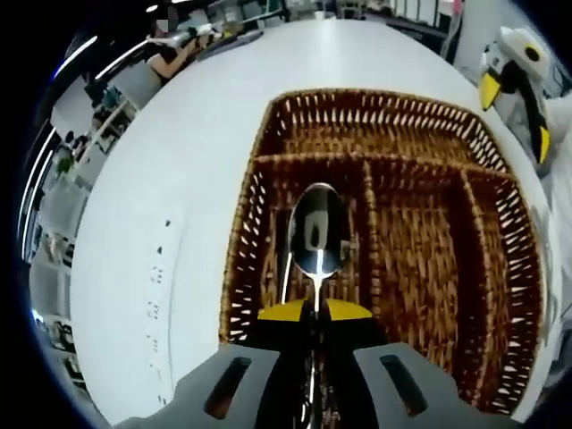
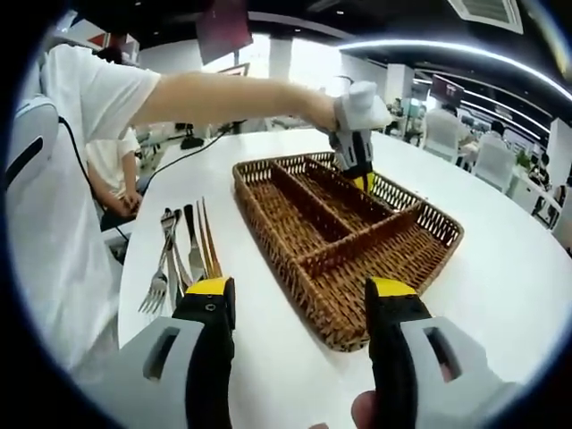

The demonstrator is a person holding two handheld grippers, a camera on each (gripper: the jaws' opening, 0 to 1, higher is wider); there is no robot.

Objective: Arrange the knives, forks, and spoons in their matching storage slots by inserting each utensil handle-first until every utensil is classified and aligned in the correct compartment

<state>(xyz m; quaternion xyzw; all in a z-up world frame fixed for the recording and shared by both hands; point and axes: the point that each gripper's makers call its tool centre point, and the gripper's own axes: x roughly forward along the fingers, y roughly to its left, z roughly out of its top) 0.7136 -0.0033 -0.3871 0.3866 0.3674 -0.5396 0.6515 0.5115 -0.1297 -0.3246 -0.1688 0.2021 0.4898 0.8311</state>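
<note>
Gripping a spoon (image 1: 315,234) by its handle, the left tool (image 1: 315,315) is held over the wicker tray (image 1: 500,259), the bowl pointing away from the tool and hanging above the tray's leftmost long compartment in the left gripper view. A second, darker utensil is seen just beside the spoon (its kind cannot be told). In the right gripper view the right tool (image 2: 300,308) is seen released, its jaws spread wide with nothing between them, above the white table (image 2: 500,259) near the tray's short end. Forks (image 2: 161,268), a knife (image 2: 192,246) and gold-coloured pieces (image 2: 207,237) lie together on the table beside the tray. The left tool is also seen across the tray.
</note>
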